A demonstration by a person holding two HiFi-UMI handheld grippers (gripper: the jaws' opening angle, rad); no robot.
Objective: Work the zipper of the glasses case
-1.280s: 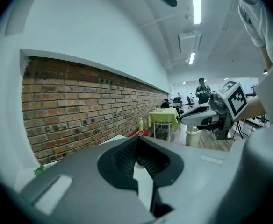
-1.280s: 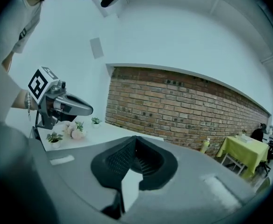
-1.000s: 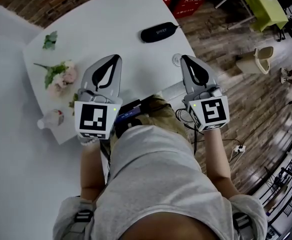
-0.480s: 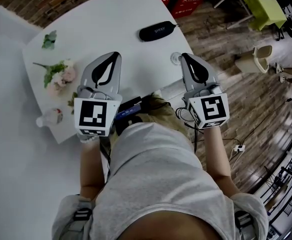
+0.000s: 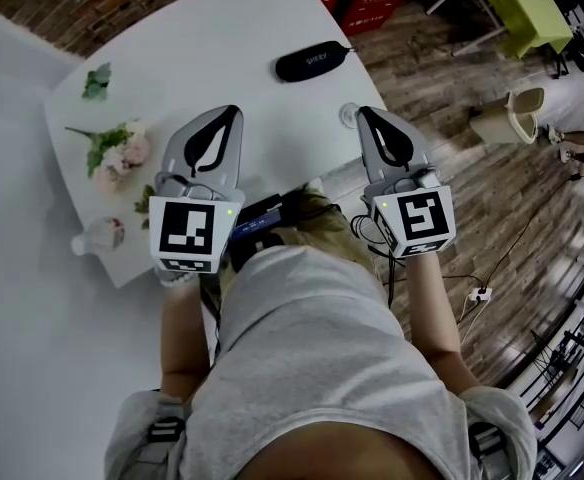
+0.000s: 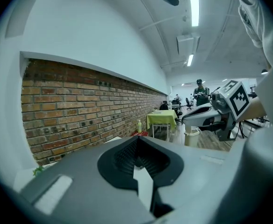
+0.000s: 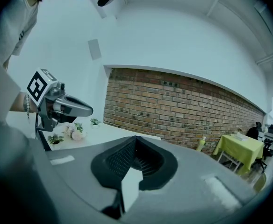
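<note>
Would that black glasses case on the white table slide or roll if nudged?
The glasses case lies flat and elongated, so it would probably slide rather than roll. The table looks smooth, so a one-sided nudge may spin it.

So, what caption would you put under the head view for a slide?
Shut and empty, the left gripper and right gripper hover at a white table; the black glasses case lies beyond them.
</note>
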